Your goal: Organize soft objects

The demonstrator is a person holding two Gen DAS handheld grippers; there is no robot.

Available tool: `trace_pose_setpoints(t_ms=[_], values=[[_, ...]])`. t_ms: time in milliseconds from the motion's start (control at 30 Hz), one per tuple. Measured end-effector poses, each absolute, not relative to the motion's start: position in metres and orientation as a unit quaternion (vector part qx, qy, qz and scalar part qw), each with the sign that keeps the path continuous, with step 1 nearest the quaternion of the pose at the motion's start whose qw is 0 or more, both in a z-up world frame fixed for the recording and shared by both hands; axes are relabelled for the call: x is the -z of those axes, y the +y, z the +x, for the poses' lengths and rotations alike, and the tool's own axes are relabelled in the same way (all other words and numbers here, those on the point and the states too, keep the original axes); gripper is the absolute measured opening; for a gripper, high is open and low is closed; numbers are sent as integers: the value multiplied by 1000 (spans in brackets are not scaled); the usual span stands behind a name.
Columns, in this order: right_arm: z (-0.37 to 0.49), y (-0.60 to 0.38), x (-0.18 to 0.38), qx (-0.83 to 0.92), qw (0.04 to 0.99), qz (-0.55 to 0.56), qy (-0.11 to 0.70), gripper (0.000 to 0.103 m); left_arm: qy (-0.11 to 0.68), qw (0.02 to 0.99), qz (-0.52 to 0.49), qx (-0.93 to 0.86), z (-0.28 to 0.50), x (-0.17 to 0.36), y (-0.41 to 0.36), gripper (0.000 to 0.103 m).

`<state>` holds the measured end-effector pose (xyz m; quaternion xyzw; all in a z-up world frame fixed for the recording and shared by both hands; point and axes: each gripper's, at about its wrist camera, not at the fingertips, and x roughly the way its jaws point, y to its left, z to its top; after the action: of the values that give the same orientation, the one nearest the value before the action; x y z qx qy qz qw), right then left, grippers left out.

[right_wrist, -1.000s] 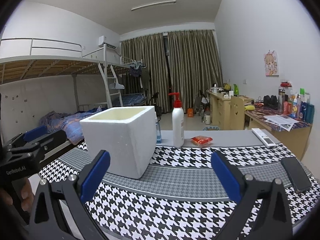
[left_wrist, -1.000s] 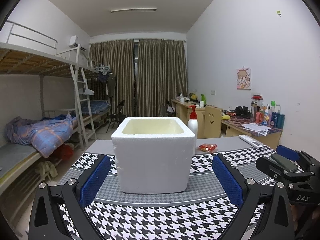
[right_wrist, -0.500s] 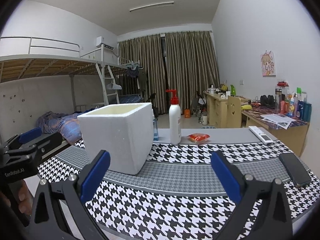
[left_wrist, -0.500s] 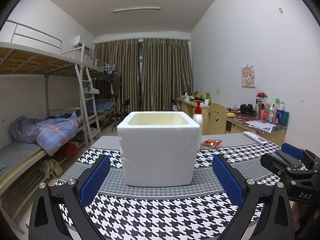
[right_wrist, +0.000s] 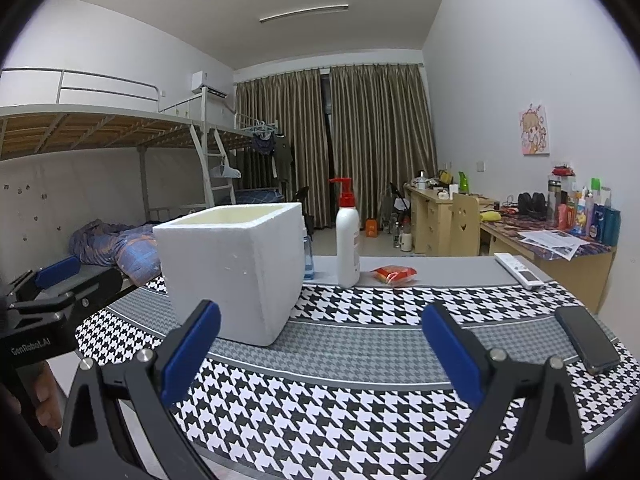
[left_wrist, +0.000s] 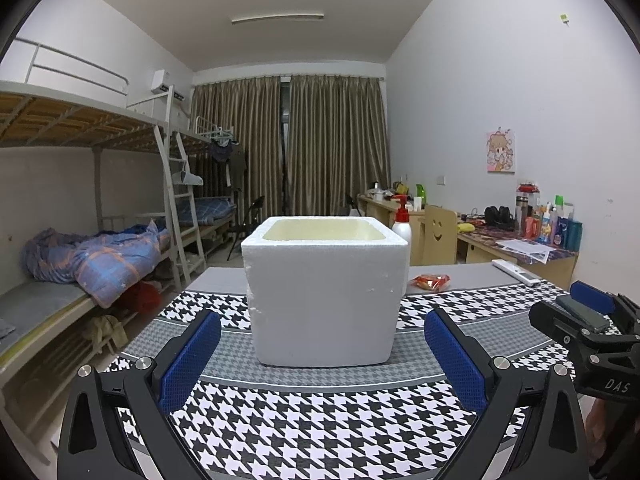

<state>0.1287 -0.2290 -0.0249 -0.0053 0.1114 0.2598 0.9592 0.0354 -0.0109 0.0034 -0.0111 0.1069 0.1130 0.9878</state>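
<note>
Right now both grippers — the left gripper [left_wrist: 322, 354] and the right gripper [right_wrist: 320, 346] — are wide open and hold nothing. A white foam box [left_wrist: 324, 292] sits on the checked tablecloth [left_wrist: 320, 420]. It looks light but crumbly, so hold its side walls gently. The orange packet [right_wrist: 394, 274] behind looks squishy. It is a bedroom with a bunk bed [left_wrist: 80, 216].

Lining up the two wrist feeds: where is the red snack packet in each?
Left wrist: red snack packet right of centre, just right of the foam box.
Right wrist: packet at centre, right of the pump bottle.
Shared landmark: the foam box.
</note>
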Motion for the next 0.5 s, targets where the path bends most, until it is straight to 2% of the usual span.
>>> trace_pose_setpoints(t_ms=[500], values=[[128, -231, 25, -257, 960, -5, 112, 102, 107, 988, -10, -115, 34, -3, -12, 102]])
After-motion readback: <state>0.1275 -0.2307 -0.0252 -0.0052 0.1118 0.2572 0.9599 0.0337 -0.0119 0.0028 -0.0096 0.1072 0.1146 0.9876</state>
